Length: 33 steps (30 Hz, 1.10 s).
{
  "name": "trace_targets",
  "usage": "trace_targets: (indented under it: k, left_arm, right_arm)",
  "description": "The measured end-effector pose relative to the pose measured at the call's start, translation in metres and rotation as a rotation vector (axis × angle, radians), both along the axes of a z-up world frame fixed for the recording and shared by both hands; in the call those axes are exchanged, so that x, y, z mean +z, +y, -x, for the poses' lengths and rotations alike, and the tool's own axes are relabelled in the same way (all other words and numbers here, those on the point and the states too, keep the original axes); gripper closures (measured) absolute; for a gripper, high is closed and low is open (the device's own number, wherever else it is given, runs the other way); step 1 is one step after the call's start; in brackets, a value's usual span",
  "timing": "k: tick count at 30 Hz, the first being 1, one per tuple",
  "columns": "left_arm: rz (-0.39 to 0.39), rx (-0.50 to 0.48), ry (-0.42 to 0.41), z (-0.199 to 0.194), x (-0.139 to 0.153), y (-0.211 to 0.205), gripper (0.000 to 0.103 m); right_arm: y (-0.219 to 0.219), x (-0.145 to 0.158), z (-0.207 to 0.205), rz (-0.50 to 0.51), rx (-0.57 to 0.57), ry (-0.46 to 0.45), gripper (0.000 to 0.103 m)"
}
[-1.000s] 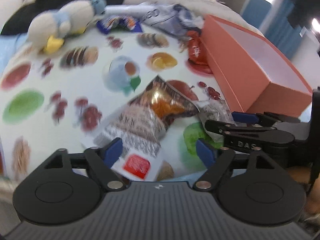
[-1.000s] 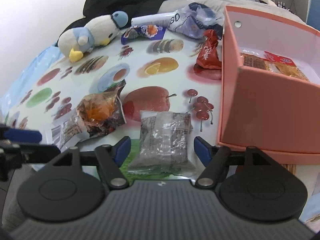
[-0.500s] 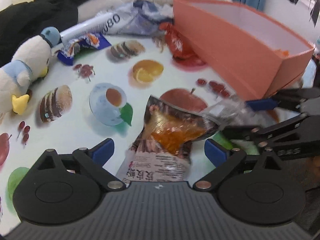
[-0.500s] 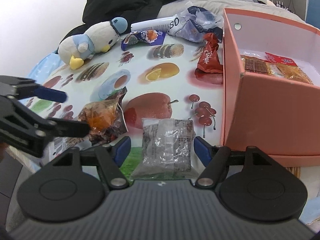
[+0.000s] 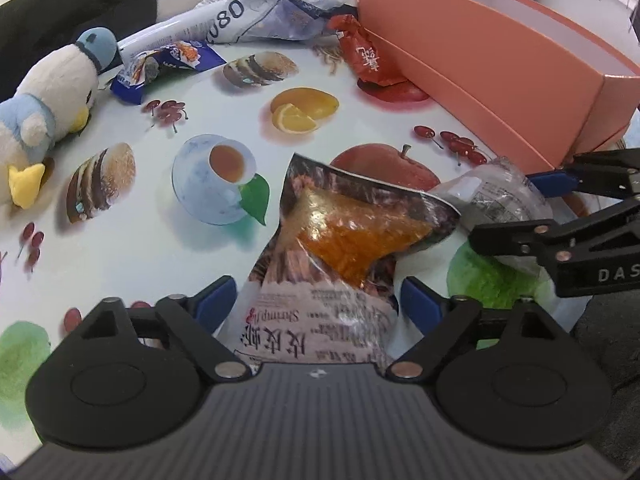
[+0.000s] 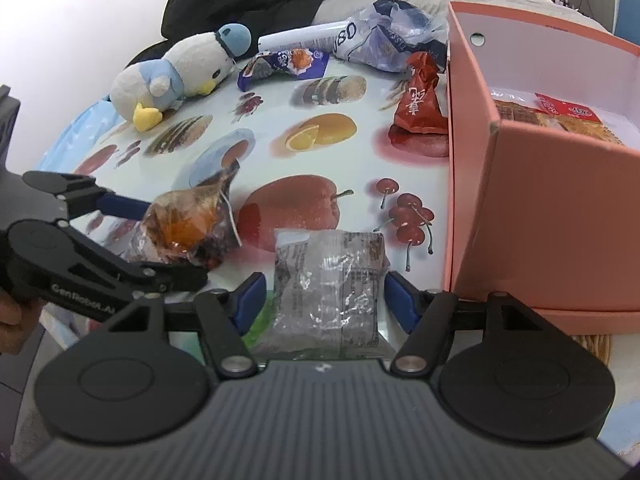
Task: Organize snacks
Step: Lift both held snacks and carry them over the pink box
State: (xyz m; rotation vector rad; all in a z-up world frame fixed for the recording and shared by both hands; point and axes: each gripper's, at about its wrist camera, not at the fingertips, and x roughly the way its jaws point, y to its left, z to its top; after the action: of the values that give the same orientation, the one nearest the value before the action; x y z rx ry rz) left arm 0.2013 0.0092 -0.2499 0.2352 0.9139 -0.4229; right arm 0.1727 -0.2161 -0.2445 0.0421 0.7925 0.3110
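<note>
A: Fruit-printed tablecloth (image 5: 132, 248) across a round table, bedding and a black garment behind. Left wrist view first?

B: Left gripper (image 5: 316, 300) tilted steeply down at the cloth. Blue pads either side of the shrimp snack bag (image 5: 340, 256), which lies flat, printed end nearest the camera. Small gaps show between pads and bag: jaws apart, not pressing. They have just been closing a little, bag between them.

A: Anything else in that view?

B: Right gripper (image 5: 520, 208) enters from the right edge, one finger above and one below the clear grey packet (image 5: 496, 192), which touches the shrimp bag's corner. Orange box (image 5: 480, 68) beyond, red packet (image 5: 368, 60) against its near wall. Plush penguin (image 5: 48, 108) far left, blue wrapper (image 5: 160, 68) just beside it.

A: Right wrist view?

B: Right gripper (image 6: 322, 300) also angled down. Grey packet (image 6: 328, 280) flat between its pads; they sit close to the edges, contact uncertain, reads as apart. Jaws have just been narrowing slightly. Orange box (image 6: 552, 216) just right, wrapped snacks (image 6: 560, 114) already inside. Left gripper (image 6: 136, 240) comes in low from the left, a hand (image 6: 16, 328) behind it, fingers straddling the shrimp bag (image 6: 188, 228).
</note>
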Motion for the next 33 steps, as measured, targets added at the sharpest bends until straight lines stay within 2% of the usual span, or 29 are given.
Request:
trace_targets:
  k: [4,6,9,13,17,24,33]
  left_arm:
    - [0.03,0.049,-0.006,0.005,0.003,0.001,0.023]
    - [0.047,0.072,-0.011,0.008,0.006,0.0,0.032]
    - [0.059,0.141,0.0,0.01,0.008,0.002,0.034]
    - [0.1,0.225,0.016,0.012,0.012,0.008,0.035]
    - [0.099,0.287,0.057,0.016,0.015,0.012,0.035]
    - [0.15,0.409,0.079,0.033,0.02,0.013,0.035]
    - [0.18,0.443,0.065,0.045,0.04,0.008,0.036]
  right_arm:
    - [0.003,-0.001,0.0,0.011,0.0,-0.005,0.04]
    - [0.005,0.0,0.0,0.023,0.002,-0.01,0.043]
    - [0.006,0.0,0.002,0.027,-0.001,-0.014,0.048]
    - [0.006,0.002,0.004,0.031,-0.006,-0.017,0.051]
    - [0.006,0.004,0.008,0.033,-0.013,-0.021,0.054]
    - [0.004,0.005,0.014,0.041,-0.047,-0.025,0.059]
    - [0.004,0.017,0.025,0.03,-0.045,-0.049,0.063]
